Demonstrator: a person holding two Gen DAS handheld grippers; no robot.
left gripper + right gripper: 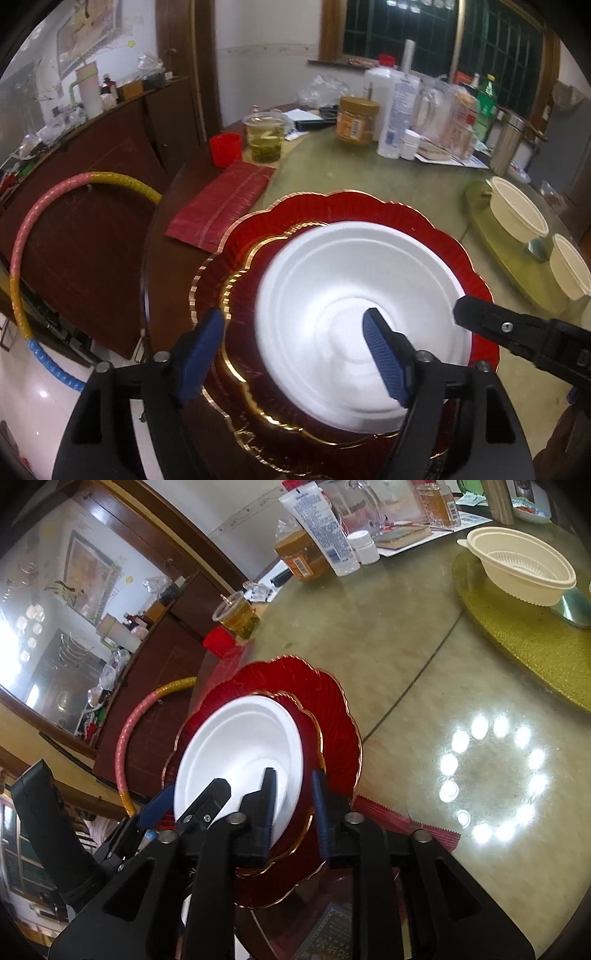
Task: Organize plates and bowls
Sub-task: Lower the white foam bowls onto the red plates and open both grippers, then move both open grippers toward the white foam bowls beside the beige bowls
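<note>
Honestly, the stack looks about done, so the trick now is just getting out cleanly. Your white foam plate [354, 325] sits on top of the smaller red scalloped plate with the gold rim [243, 295], which rests on the bigger red scalloped plate [332, 210], all at the near edge of the glass-topped round table [369, 173].

Your left gripper [295, 350] is spread wide, one blue pad off the plate's left side and the other over the white dish, and nothing is pinched as far as I can see. The right gripper [293, 805] is parted too, with the plates' near edge sitting between its fingers; I'd say the pads aren't pressing on it, but it's tight there.

So I'd back both grippers away along the line they point, not sideways. Foam weighs next to nothing, and a pad that catches the rim will probably drag it off centre or flip it.

Next candidates look like the cream plastic bowls [521, 568] on the gold glitter mat [535, 642], well apart from the stack on the far right. Grab those by the rim.
</note>
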